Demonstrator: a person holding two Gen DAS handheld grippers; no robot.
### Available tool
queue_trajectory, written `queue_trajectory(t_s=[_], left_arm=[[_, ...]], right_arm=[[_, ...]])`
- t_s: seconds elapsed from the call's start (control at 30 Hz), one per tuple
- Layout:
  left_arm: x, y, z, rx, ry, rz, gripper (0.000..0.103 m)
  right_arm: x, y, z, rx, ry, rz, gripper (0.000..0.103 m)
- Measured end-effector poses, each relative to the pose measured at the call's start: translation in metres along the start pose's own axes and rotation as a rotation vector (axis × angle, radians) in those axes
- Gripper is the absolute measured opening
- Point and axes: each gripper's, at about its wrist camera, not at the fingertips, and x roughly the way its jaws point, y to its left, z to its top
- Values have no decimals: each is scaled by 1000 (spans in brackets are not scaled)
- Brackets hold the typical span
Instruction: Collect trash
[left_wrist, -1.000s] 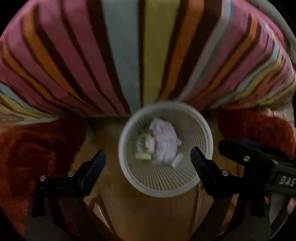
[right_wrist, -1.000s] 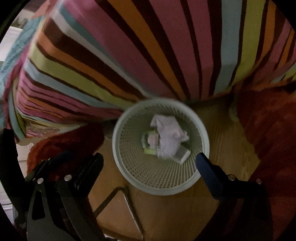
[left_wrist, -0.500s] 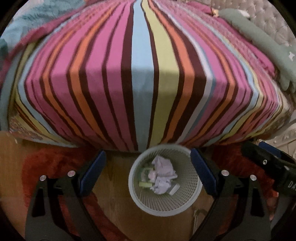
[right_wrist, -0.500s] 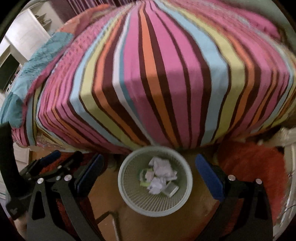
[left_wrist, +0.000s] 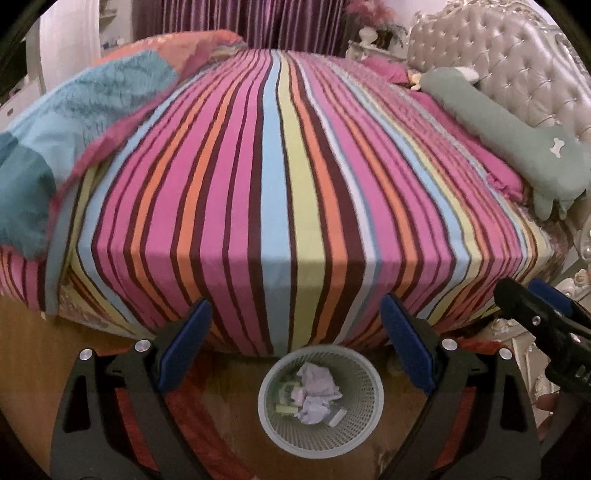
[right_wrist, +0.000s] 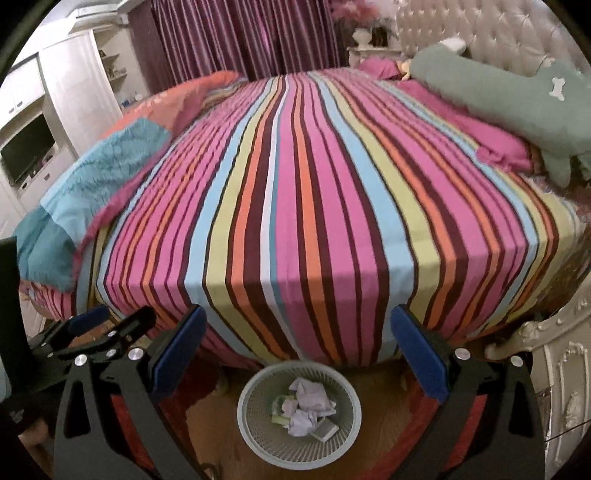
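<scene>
A pale mesh wastebasket (left_wrist: 373, 406) stands on the wooden floor at the foot of the striped bed; it also shows in the right wrist view (right_wrist: 248, 424). Inside lie crumpled white paper (left_wrist: 318, 380) (right_wrist: 310, 397), a green wrapper (left_wrist: 286, 388) and a small box (right_wrist: 325, 430). My left gripper (left_wrist: 295, 345) is open and empty, high above the basket. My right gripper (right_wrist: 299, 350) is open and empty, also well above it. Each gripper shows at the edge of the other's view.
A bed with a striped sheet (left_wrist: 288, 177) fills the view. A blue and pink quilt (left_wrist: 74, 122) lies at its left, a green plush pillow (left_wrist: 517, 140) at the right by the tufted headboard (left_wrist: 517, 55). Red rug (right_wrist: 125, 413) flanks the basket. An ornate white nightstand (right_wrist: 561, 369) stands at the right.
Both grippers have risen and tilted up from just over the basket. The basket now looks smaller and lower, and the whole bed top has come into view.
</scene>
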Motion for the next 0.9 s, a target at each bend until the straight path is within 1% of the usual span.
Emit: queue_trajectory(t_s=[0.07,0.17,0.27,0.4,0.5,0.6,0.73,0.9], left_arm=[[-9,-4,6,1,-19,-8,90],[-18,-10,13,15,-42,-1,90],[-25,-14,18,34,-62,9,90],[-31,-15,25,26,-83,-4,90],[-35,-19,31,42,-101,7,90],[-37,-22,35,60,-108,15,90],[-39,-25,39,58,-117,3,90],[-42,-30,40,77,-133,24,90]], right_arm=[[-4,-1,5,7,-10,-5,96],[-10,-6,9,22,-25,-15,96],[-15,-10,13,32,-40,-23,96],[-21,-12,19,36,-56,-21,96],[-24,-10,22,37,-73,-24,96],[-24,-10,23,36,-74,-18,96],[-24,-10,24,38,-82,-22,96],[-25,-11,24,42,-85,-21,96]])
